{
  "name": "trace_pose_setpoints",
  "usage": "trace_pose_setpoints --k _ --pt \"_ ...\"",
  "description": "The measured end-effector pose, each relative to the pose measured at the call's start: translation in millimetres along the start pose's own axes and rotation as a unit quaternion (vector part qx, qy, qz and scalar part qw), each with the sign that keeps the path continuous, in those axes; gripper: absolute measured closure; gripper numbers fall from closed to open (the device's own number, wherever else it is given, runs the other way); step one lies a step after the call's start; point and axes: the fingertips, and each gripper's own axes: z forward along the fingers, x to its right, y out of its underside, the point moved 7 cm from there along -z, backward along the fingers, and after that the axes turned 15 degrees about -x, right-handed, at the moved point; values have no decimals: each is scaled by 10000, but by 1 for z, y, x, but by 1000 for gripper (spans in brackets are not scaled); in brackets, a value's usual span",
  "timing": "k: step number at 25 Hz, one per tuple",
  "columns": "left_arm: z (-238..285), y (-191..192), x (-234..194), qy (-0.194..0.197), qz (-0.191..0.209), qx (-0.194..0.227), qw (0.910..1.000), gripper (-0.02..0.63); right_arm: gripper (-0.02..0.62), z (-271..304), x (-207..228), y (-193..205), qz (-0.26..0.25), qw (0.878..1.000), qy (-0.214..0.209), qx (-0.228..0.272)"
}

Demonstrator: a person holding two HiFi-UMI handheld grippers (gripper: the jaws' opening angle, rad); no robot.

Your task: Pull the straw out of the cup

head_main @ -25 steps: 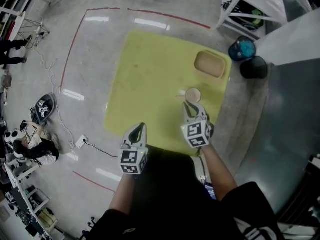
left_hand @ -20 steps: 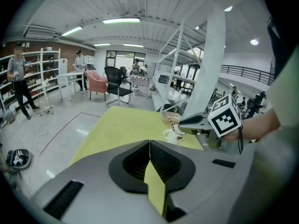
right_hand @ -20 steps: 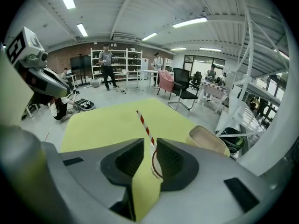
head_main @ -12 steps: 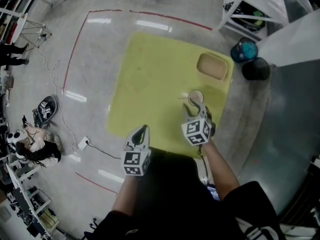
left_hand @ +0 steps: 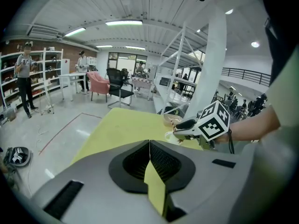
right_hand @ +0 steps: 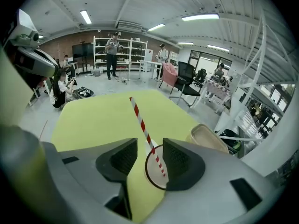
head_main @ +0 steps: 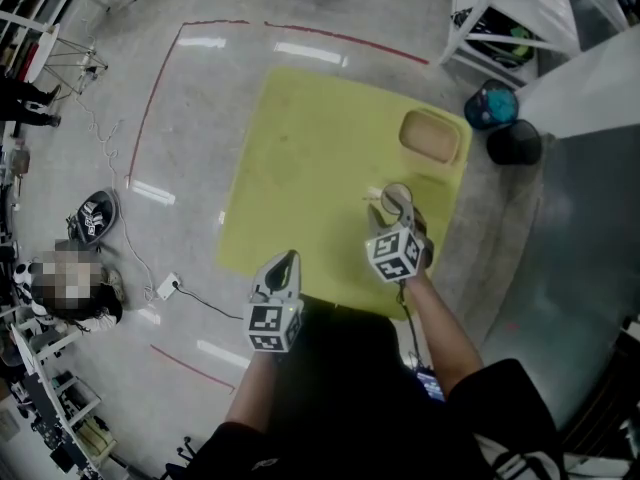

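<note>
A white cup (right_hand: 157, 175) stands on the yellow table (head_main: 310, 158), toward its right side. A red-and-white striped straw (right_hand: 141, 121) leans out of it to the upper left. My right gripper (right_hand: 149, 149) hangs just over the cup, its jaws opening, with the straw between them and the pads off it. In the head view the right gripper (head_main: 398, 208) covers part of the cup (head_main: 394, 193). My left gripper (head_main: 284, 262) is shut and empty at the table's near edge. From the left gripper (left_hand: 149, 143) view I see the right gripper's marker cube (left_hand: 213, 121).
A tan oval bowl (head_main: 433, 136) sits on the table's far right corner, just beyond the cup. On the floor to the right are a teal bag (head_main: 490, 102) and a black bin (head_main: 514, 142), beside a white rack (head_main: 505, 13). People stand by shelves far off.
The right gripper has dropped and moved forward onto the cup, and its jaws have spread apart around the straw. The left gripper has stayed put.
</note>
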Motion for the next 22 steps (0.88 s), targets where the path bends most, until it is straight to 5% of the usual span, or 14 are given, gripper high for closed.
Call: trace_pose_setpoints --k 22 --pt "-1 1 -3 157 123 -58 9998 561 469 10 -8 -9 -101 9996 177 -214"
